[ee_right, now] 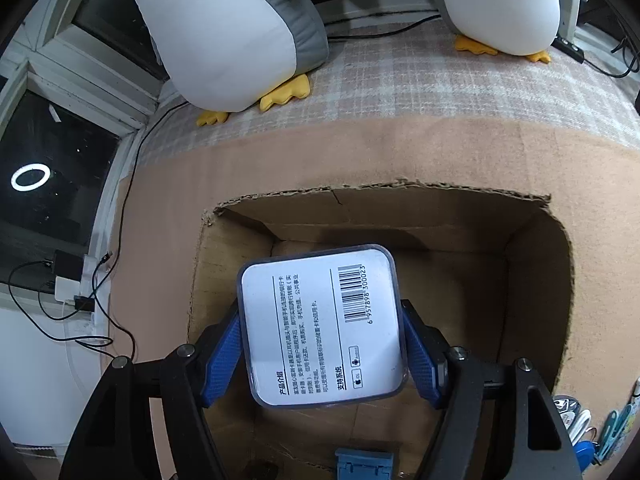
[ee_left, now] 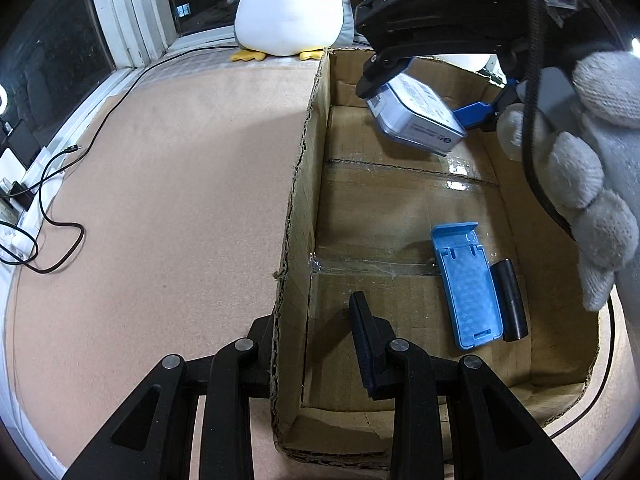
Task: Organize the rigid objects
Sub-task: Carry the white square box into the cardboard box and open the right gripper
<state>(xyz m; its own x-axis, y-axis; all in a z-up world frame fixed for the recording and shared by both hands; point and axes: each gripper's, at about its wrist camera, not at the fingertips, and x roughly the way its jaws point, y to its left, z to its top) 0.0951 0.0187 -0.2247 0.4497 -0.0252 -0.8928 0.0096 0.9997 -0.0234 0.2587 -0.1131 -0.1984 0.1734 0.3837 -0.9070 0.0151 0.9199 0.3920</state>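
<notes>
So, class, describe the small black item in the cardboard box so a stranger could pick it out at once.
Start at the open cardboard box on the pinkish surface. On its floor, near the right wall, lies a flat blue plastic case. The black cylinder lies right alongside that case's right edge: short, round and dark, unlike the flat blue case and the labelled white box held above.

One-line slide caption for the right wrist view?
Right gripper holds a labelled clear case above the open cardboard box, plush penguins behind.
</notes>
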